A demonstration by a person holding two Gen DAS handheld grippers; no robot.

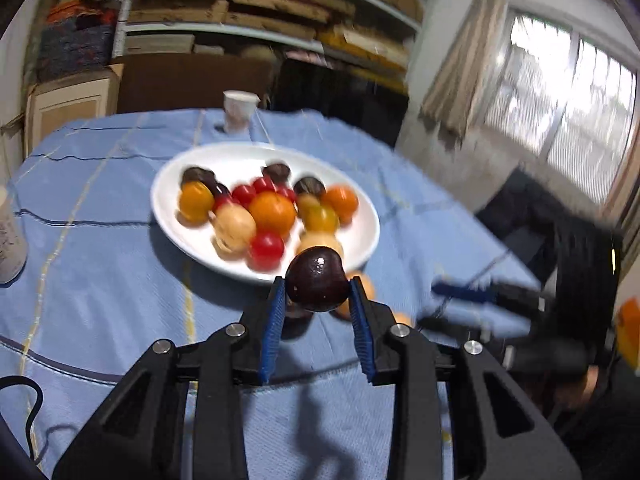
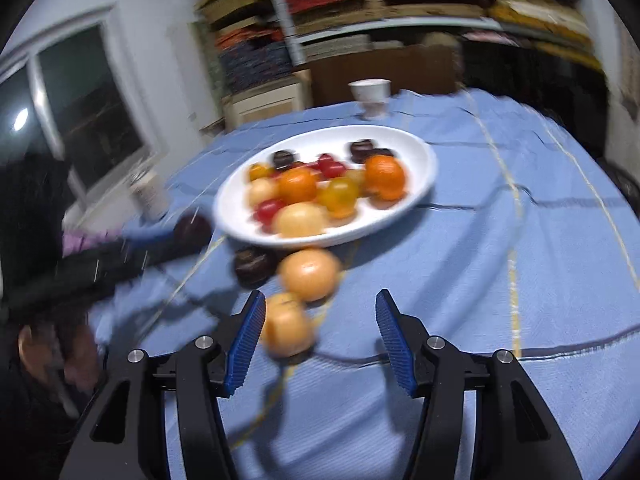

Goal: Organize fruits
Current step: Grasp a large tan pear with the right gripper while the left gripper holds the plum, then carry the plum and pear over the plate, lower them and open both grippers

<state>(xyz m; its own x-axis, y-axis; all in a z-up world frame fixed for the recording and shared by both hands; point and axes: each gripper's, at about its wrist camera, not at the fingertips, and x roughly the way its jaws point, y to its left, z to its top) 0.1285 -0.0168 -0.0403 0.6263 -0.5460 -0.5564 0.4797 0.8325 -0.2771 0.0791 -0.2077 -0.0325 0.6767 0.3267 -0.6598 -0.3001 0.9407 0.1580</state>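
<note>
Pinching a dark plum [image 1: 318,279] between its blue pads, the left gripper [image 1: 318,286] tilts down toward the near rim of the white plate [image 1: 200,240], the plum lifted clear of the cloth. The right gripper [image 2: 320,300] also slants downward, its jaws spread and empty, with a pale peach [image 2: 287,326] lying on the cloth just inside its left finger. Another peach [image 2: 309,274] and a dark fruit [image 2: 253,266] sit beside the plate's front edge. Oranges, red tomatoes and more dark plums fill the plate. A blue tablecloth [image 2: 500,280] covers the table, a white cup [image 2: 370,98] stands beyond the plate, and shelves [image 1: 280,12] stacked with folded fabric line the far wall.
</note>
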